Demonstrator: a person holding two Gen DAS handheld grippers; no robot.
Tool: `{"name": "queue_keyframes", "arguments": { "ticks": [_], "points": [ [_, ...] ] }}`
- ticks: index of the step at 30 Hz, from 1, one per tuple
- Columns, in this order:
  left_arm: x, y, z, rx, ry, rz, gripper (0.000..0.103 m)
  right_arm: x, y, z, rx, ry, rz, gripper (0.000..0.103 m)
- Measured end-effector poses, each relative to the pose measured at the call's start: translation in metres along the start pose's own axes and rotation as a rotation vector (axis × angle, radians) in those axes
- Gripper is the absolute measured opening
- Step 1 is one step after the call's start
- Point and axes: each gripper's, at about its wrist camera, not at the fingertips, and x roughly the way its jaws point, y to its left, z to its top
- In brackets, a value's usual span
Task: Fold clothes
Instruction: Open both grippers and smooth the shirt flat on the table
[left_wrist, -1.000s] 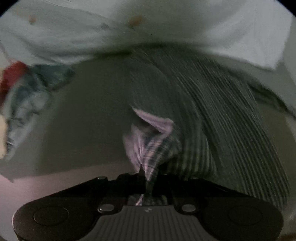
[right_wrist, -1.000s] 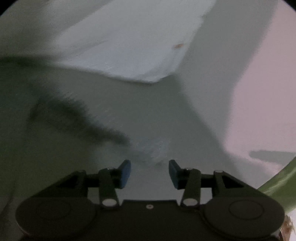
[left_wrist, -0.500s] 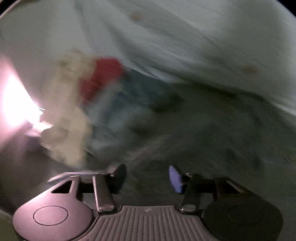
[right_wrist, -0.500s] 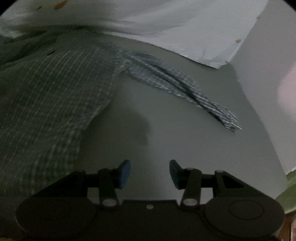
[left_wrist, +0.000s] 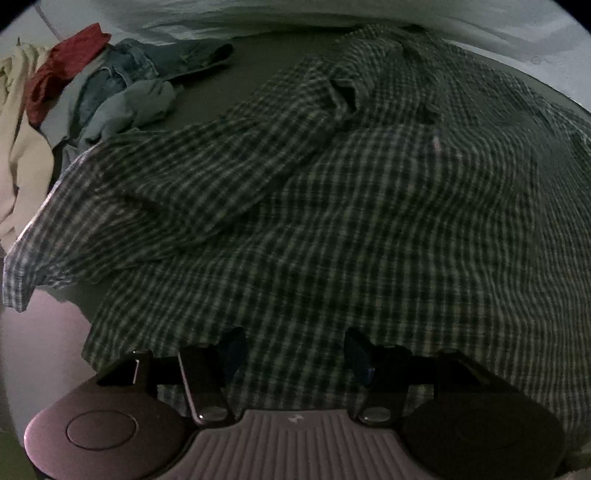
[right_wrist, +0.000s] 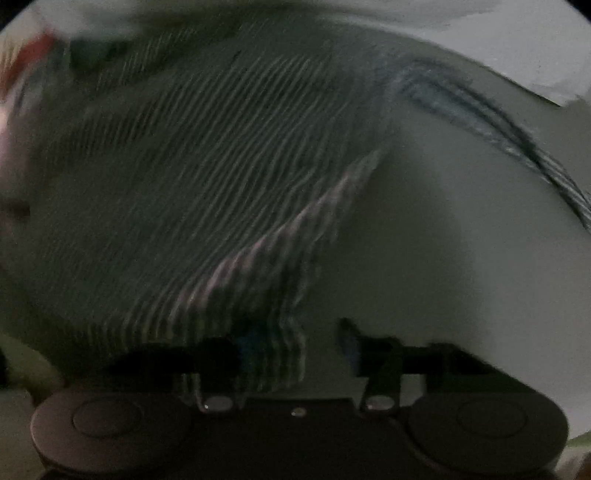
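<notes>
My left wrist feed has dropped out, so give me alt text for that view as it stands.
A dark checked cotton shirt lies spread and rumpled over a grey surface, filling most of the view. The left gripper hovers over the shirt's near part, jaws apart with nothing pinched. At far left sits a pile of other clothes: red, blue denim and cream.

shirt (left_wrist: 332, 206): dark-and-white check | rag (left_wrist: 62, 62): red | jeans (left_wrist: 122, 74): blue

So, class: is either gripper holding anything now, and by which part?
Nothing is held: left gripper is open above the checked shirt; right gripper, closing, has its hem edge between unclamped jaws.
</notes>
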Motion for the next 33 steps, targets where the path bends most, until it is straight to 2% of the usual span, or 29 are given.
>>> {"name": "queue_keyframes", "arguments": {
  "ticks": [1, 2, 6, 9, 11, 13, 16, 17, 20, 24, 27, 28, 30, 33],
  "points": [
    [-0.001, -0.002, 0.000, 0.002, 0.000, -0.006, 0.061, -0.001, 0.004, 0.000, -0.014, -0.006, -0.013, 0.007],
    [-0.004, -0.004, 0.001, 0.009, -0.005, -0.010, 0.061, -0.002, 0.007, 0.001, -0.026, -0.011, -0.029, 0.000],
    [-0.015, -0.010, 0.002, 0.036, -0.025, -0.026, 0.061, -0.025, -0.012, -0.002, 0.036, -0.007, -0.125, 0.000],
    [-0.015, -0.008, 0.001, 0.008, -0.007, -0.052, 0.062, -0.039, -0.037, -0.016, 0.112, 0.048, -0.165, 0.000],
    [-0.010, -0.006, 0.002, -0.002, 0.008, -0.079, 0.062, -0.035, -0.045, -0.027, 0.154, 0.096, -0.161, 0.001],
    [-0.008, -0.007, 0.005, 0.011, 0.008, -0.095, 0.062, -0.037, -0.049, -0.031, 0.216, 0.111, -0.163, 0.007],
    [-0.009, -0.016, 0.014, 0.035, -0.003, -0.146, 0.062, -0.056, -0.050, -0.033, 0.266, 0.056, -0.201, 0.040],
    [-0.010, -0.020, 0.018, 0.037, -0.005, -0.174, 0.062, -0.064, -0.053, -0.032, 0.281, 0.034, -0.222, 0.045],
    [-0.010, -0.044, 0.034, 0.044, -0.030, -0.254, 0.063, -0.078, -0.080, -0.030, 0.309, -0.031, -0.308, 0.047],
    [-0.018, -0.101, 0.055, 0.081, -0.100, -0.259, 0.063, -0.078, -0.143, -0.024, 0.361, -0.095, -0.383, 0.054],
    [-0.029, -0.160, 0.057, 0.068, -0.150, -0.293, 0.071, -0.066, -0.205, -0.015, 0.424, -0.154, -0.419, 0.060],
    [-0.031, -0.184, 0.054, 0.065, -0.156, -0.304, 0.072, -0.059, -0.226, -0.009, 0.403, -0.177, -0.444, 0.064],
    [-0.030, -0.234, 0.046, 0.091, -0.155, -0.305, 0.072, -0.043, -0.263, 0.004, 0.307, -0.225, -0.500, 0.067],
    [-0.029, -0.314, 0.034, 0.117, -0.115, -0.266, 0.072, -0.007, -0.298, 0.026, 0.031, -0.257, -0.579, 0.068]
  ]
}}
